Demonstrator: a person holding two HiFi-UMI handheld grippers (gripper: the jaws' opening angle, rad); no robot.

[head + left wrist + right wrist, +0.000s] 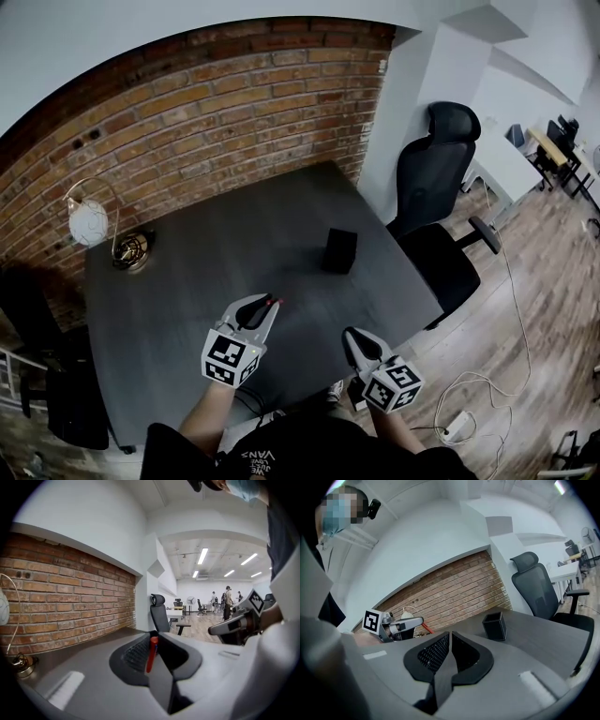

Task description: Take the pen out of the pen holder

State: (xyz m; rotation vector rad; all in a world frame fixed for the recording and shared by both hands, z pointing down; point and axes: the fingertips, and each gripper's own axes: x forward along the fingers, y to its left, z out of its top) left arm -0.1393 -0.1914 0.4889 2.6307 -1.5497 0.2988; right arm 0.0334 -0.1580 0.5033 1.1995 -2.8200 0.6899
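Pen (151, 654): red, clamped between the jaws of the left gripper (269, 306) near their tips, standing across them at a slight tilt with its upper end above the pads. It is clear of the holder (339, 250), in the air on the person's side of it and well apart from it, over the table (178, 281). Holder: black, square, open-topped, upright on the table. No view looks down into it, so I cannot tell whether anything else is inside. Right gripper (354, 339): jaws together with nothing between them, also on the person's side of the holder, near the table edge, touching nothing. Judgement: the extraction step looks done, since the pen is out and held. What remains is probably setting it down. The next move calls for a steady hold while the left gripper goes to a bare patch of table on the near side of the holder, a descent until the pen is close to the surface, then a gentle release. The pen is round and thin, so it may pivot in the pads or roll once freed; better laid flat than stood on end.
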